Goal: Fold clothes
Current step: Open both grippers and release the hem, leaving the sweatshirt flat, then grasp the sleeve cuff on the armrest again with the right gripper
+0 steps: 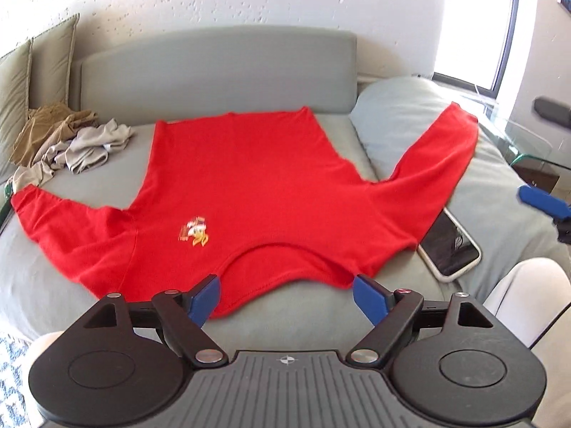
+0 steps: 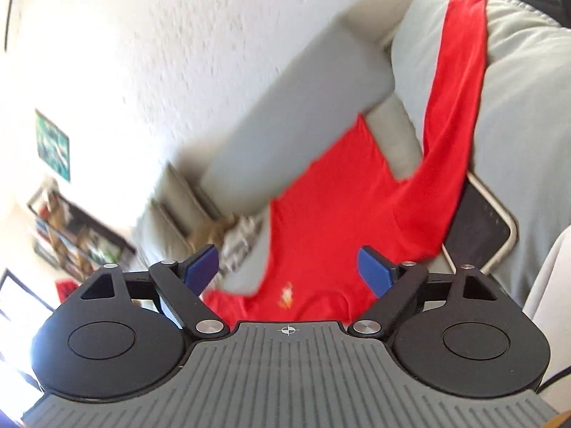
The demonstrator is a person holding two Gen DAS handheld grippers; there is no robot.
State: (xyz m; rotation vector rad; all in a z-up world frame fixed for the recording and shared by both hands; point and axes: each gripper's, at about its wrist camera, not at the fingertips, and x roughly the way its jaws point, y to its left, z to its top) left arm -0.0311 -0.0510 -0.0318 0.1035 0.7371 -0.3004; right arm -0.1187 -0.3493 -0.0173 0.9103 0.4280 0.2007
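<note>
A red long-sleeved shirt (image 1: 249, 192) lies spread flat on the grey sofa seat (image 1: 321, 314), collar toward me, with a small printed logo (image 1: 194, 233) on the chest. One sleeve runs left, the other runs up over a grey cushion (image 1: 399, 117) on the right. My left gripper (image 1: 287, 297) is open and empty, just in front of the collar. My right gripper (image 2: 287, 271) is open and empty, tilted and held above the shirt (image 2: 339, 221); its blue fingertip (image 1: 542, 201) shows at the right edge of the left wrist view.
A phone (image 1: 449, 246) lies face up beside the right sleeve and shows in the right wrist view (image 2: 478, 228). A pile of tan and grey clothes (image 1: 71, 139) sits at the back left. A glass side table (image 1: 528, 142) stands right of the sofa.
</note>
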